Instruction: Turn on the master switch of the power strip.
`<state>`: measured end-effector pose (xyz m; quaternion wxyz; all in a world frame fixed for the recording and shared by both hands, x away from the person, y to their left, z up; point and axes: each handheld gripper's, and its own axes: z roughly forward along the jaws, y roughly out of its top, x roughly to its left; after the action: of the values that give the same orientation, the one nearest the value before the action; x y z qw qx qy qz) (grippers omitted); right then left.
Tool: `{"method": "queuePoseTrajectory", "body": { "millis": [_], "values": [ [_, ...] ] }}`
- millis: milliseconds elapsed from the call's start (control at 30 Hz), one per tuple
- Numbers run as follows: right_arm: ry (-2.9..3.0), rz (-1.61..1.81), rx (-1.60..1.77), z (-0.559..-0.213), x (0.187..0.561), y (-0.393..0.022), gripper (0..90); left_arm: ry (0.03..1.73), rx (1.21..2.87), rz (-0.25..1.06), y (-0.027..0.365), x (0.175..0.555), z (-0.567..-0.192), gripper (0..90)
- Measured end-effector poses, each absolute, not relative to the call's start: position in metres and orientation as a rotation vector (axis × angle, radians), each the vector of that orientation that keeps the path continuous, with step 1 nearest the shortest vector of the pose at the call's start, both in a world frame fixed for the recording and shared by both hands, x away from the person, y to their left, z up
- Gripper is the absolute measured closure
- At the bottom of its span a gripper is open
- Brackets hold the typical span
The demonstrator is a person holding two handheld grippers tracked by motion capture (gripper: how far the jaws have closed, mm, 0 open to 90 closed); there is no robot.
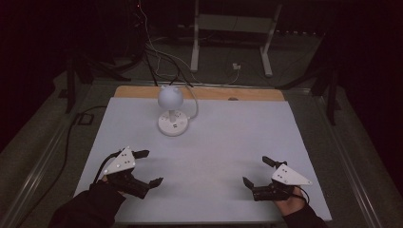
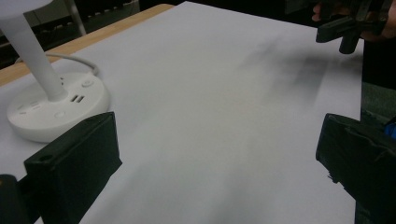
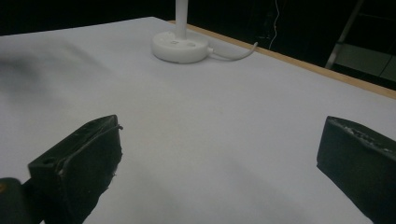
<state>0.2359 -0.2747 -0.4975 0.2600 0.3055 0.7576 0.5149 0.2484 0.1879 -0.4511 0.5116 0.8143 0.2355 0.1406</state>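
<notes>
The left hand-held gripper (image 1: 146,167) hovers near the bench's (image 1: 228,142) near-left corner, its jaws spread wide and holding nothing. It is angled toward the middle of the bench, which I judge a waiting pose before any reach.

The small white lamp (image 1: 171,110) stands upright near the far edge, left of centre, well apart from both grippers. Its cord trails off the far edge, probably why it sits so far back.

The right hand-held gripper (image 1: 257,171) rests near the near-right corner, jaws likewise spread and empty.

The high view shows the lamp's rounded head, which both gripper views crop. The left gripper view shows sockets and buttons on the round base (image 2: 51,109), and the other gripper at its top right. The right gripper view shows the cord (image 3: 233,53) leaving that base.
</notes>
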Motion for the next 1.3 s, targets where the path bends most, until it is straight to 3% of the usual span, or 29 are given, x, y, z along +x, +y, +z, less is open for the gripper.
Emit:
{"method": "queuePoseTrajectory", "body": {
  "millis": [733, 1300],
  "values": [
    [2.053, 1.416, 0.839, -0.498, 0.237, -0.276, 0.0, 0.532, 1.975, 0.351, 0.162, 0.278, -0.428, 0.1],
    [2.064, 1.426, 0.849, -0.498, 0.237, -0.275, 0.0, 0.592, 1.974, 0.381, 0.133, 0.303, -0.44, 0.2]
  ]
}}
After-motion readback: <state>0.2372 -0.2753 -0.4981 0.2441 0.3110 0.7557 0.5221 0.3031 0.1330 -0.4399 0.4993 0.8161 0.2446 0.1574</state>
